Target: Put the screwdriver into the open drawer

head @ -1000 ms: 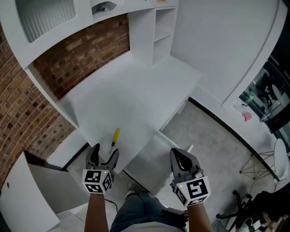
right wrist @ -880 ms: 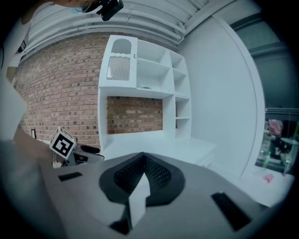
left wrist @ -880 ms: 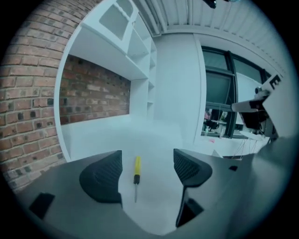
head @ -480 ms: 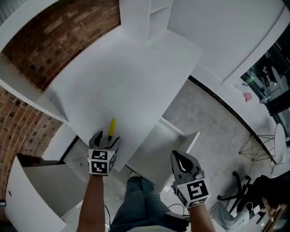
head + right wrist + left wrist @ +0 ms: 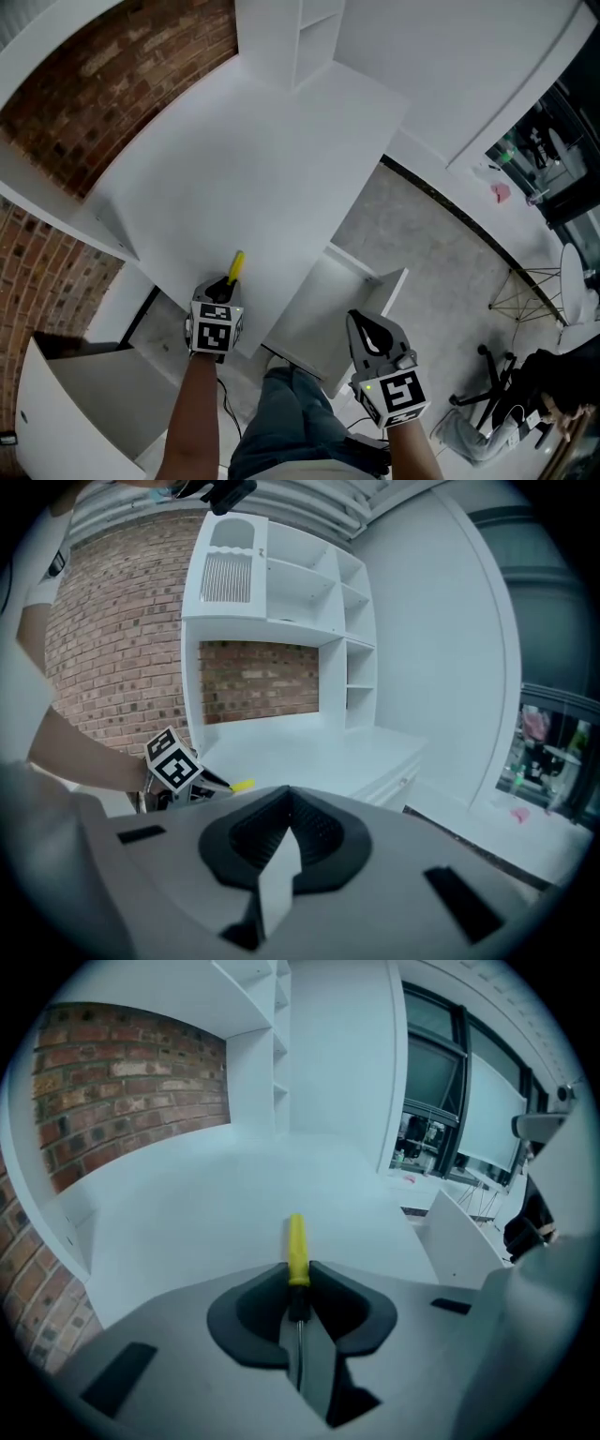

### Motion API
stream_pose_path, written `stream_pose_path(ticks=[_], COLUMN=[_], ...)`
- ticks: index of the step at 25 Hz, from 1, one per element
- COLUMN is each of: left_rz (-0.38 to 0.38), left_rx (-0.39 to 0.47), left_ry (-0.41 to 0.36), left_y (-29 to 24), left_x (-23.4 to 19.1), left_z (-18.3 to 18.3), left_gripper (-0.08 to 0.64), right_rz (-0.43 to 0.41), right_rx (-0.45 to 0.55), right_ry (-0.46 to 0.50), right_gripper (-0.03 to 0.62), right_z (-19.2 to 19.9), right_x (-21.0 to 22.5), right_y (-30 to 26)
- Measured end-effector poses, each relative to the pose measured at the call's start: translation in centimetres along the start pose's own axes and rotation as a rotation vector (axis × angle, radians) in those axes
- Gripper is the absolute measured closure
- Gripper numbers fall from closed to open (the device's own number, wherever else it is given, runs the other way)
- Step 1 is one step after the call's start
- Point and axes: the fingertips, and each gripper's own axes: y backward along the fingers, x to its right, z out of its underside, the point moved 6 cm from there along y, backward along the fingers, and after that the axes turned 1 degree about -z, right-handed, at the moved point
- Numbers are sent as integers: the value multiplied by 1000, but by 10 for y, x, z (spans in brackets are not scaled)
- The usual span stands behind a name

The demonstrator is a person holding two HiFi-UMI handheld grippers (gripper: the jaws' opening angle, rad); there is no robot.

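The screwdriver (image 5: 236, 265), yellow-handled with a black collar and thin shaft, lies near the front left edge of the white desk (image 5: 253, 169). My left gripper (image 5: 221, 287) has just been closing and is now shut on it: in the left gripper view the jaws pinch the collar and shaft while the yellow handle (image 5: 296, 1244) sticks out ahead. The open drawer (image 5: 377, 278) juts from the desk front, to the right of the left gripper. My right gripper (image 5: 362, 324) hovers shut over the drawer's near end, holding nothing. From the right gripper view (image 5: 287, 803) the screwdriver (image 5: 242, 785) shows at left.
A white shelf unit (image 5: 309, 37) stands at the desk's back against a brick wall (image 5: 112, 84). A white cabinet door (image 5: 66, 412) hangs open at lower left. The person's legs (image 5: 281, 431) are below the drawer. Chair legs (image 5: 534, 291) stand on the grey floor at right.
The left gripper came down and forward onto the screwdriver, and its open jaws closed on it. The right gripper sank a little near the drawer.
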Motion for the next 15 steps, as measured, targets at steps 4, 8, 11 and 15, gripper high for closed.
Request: stream_pose_path(ticks=[4,8,11,15], left_rz=[6,5,21,51], left_rx=[23,91,182,311], left_ry=[46,87,141,143], left_y=[9,31,54,87], left_x=[-2,-3,-2,4], left_z=[-1,-10,-25,-47], left_gripper=[480,480,480,480], right_rz=[16,40,70,112], right_rx=[13,76,81,113], right_ry=[10,37,49,34], right_gripper=[581,581,581,581], right_z=[-8,-15,-27,-32], right_x=[-4,-4,-1,2], right_y=[9,18,30,43])
